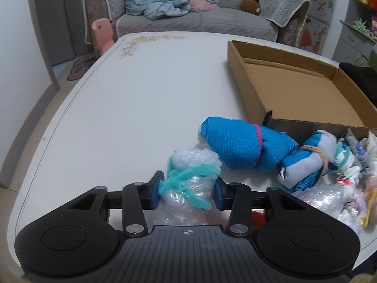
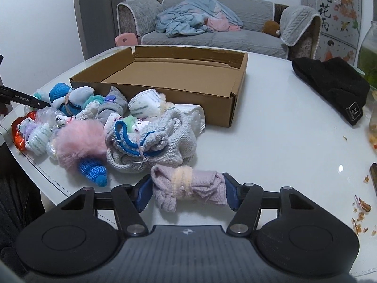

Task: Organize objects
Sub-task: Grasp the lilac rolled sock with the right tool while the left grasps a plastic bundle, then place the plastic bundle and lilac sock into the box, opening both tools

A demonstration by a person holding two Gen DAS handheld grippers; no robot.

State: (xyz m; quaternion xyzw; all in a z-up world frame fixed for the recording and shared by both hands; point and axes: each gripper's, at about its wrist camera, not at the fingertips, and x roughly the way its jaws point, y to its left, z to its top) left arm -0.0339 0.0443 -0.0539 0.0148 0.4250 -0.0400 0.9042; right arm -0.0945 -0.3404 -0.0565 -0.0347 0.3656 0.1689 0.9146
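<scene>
Blue roll [image 1: 245, 146] and sock pile [image 2: 132, 127] front the cardboard box [image 2: 233, 99]

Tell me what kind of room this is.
Most likely a home living room: a grey sofa with a rumpled blanket sits behind a white table holding a cardboard box and bundled socks.

clear bubble-wrap roll [image 1: 188, 184] with teal tie; blue sock roll [image 1: 245, 146] with pink band; lilac cloth bundle [image 2: 188, 188] with cream band; brown cardboard box [image 2: 174, 70]; white table [image 1: 132, 99] with gold floral print; black hat [image 2: 334, 87]
</scene>
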